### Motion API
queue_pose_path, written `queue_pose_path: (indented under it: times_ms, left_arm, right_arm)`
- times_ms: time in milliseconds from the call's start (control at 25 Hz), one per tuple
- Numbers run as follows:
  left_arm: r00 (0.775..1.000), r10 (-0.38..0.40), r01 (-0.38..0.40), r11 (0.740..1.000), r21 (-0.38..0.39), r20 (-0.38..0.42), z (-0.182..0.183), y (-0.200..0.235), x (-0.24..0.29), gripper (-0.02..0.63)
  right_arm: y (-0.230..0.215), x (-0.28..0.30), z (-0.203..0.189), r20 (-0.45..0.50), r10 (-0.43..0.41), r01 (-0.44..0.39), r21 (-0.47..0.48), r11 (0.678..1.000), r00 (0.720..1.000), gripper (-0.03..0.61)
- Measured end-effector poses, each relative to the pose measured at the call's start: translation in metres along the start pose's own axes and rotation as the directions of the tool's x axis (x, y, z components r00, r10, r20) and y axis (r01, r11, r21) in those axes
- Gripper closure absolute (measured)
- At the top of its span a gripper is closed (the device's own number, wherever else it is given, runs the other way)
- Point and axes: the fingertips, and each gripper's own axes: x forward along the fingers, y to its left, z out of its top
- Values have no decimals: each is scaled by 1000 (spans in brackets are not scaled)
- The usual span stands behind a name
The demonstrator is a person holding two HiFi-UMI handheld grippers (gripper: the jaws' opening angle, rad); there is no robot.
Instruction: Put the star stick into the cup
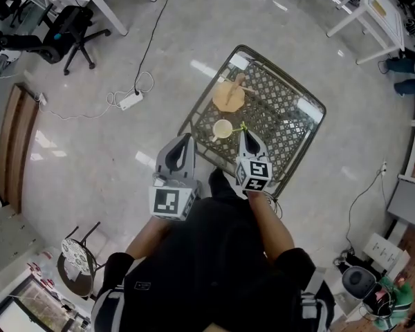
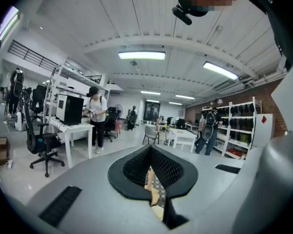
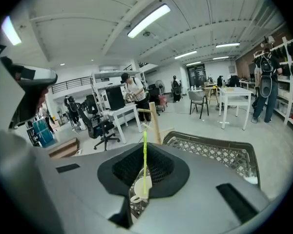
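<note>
Head view: right hand-held gripper [image 1: 245, 138] beside the cup [image 1: 222, 128] on the mesh surface [image 1: 283, 116]; left hand-held gripper [image 1: 185, 144] off its edge, likely idle.

Left gripper view: jaws drawn together, empty.

Right gripper view: jaws clenched on the star stick [image 3: 145, 162], upright, its lower end over the cup mouth, apparently aligned for insertion.

left gripper [image 1: 188, 137], right gripper [image 1: 243, 133]: grey shells, black meshed fingers [image 3: 160, 168] | marker cubes [image 1: 168, 203] (black-white) | black top [image 1: 221, 268]

One cup [image 1: 222, 128], one star stick [image 3: 145, 155], one wooden stand [image 1: 228, 97], one mesh table [image 1: 285, 115].
</note>
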Motion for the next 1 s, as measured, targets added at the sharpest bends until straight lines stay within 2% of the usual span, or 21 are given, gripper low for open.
queue_pose_path:
  times_ms: [240,400,800,1000]
  left_arm:
    - [1000,12,-12,1000,1,-15,-2,5,10,598]
    - [997,24,-21,999,38,-67,-8,9,14,598]
    - [999,23,-23,1000,4,-43,-8,9,24,598]
    - [997,22,-20,999,25,-68,-14,10,25,598]
  right_arm:
    - [-6,24,-25,-52,12,-11,30,999,999,557]
    - [-9,36,-33,-67,22,-18,55,998,997,557]
    - [-13,61,-60,-132,46,-31,110,993,990,557]
    - [-21,71,-68,-165,50,-27,140,990,985,557]
